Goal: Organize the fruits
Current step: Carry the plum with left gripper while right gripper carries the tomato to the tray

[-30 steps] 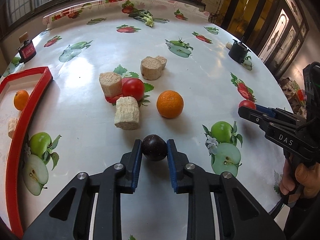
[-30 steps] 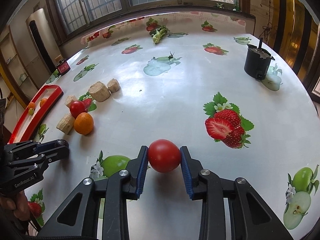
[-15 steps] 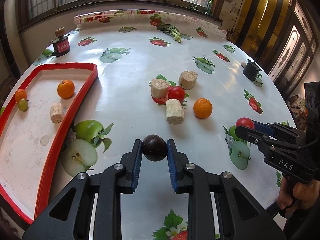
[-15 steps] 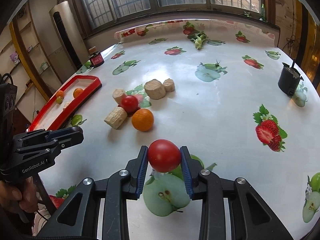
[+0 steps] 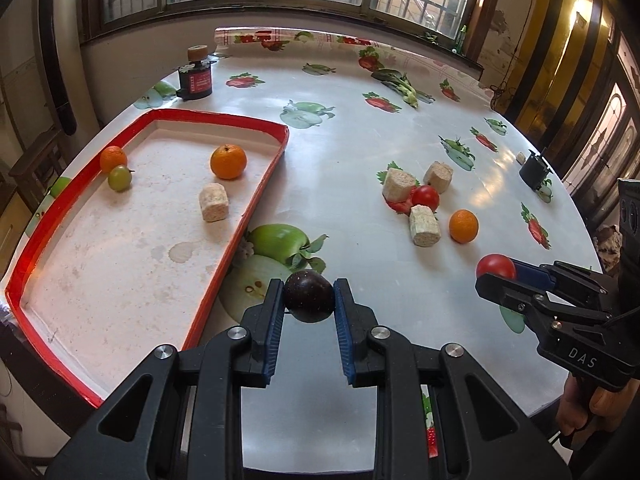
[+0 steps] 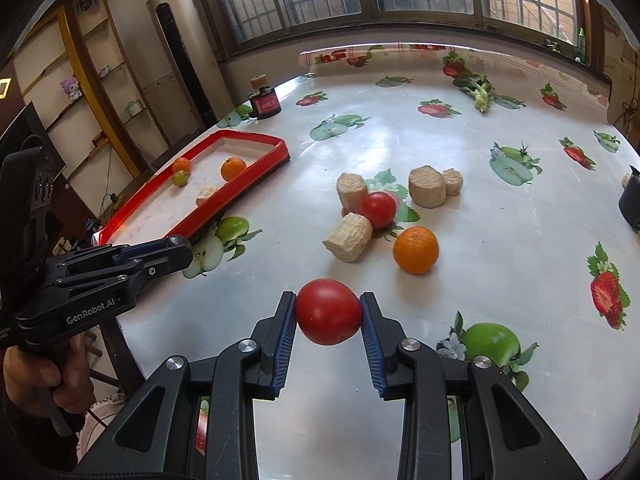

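Observation:
My left gripper [image 5: 309, 299] is shut on a dark purple plum [image 5: 309, 295], held above the table just right of the red tray [image 5: 262, 184]. My right gripper [image 6: 328, 312] is shut on a red tomato [image 6: 328, 311]; it shows in the left wrist view at the right [image 5: 496, 270]. The tray holds two oranges [image 5: 228, 162], a green fruit [image 5: 119, 178] and a beige block [image 5: 214, 202]. On the table lie another tomato [image 6: 378, 209], an orange [image 6: 415, 249] and several beige blocks [image 6: 349, 237].
A dark jar with a cork lid [image 5: 195, 76] stands behind the tray. A black pot [image 5: 534, 170] sits at the far right, a green vegetable [image 6: 480, 90] at the back. The fruit-print tablecloth [image 6: 440, 148] covers the round table. A hand [image 6: 38, 376] grips the left tool.
Both grippers have swung left with their fruit held. The red tray has come fully into the left wrist view, and the loose fruit pile has slid right and farther off.

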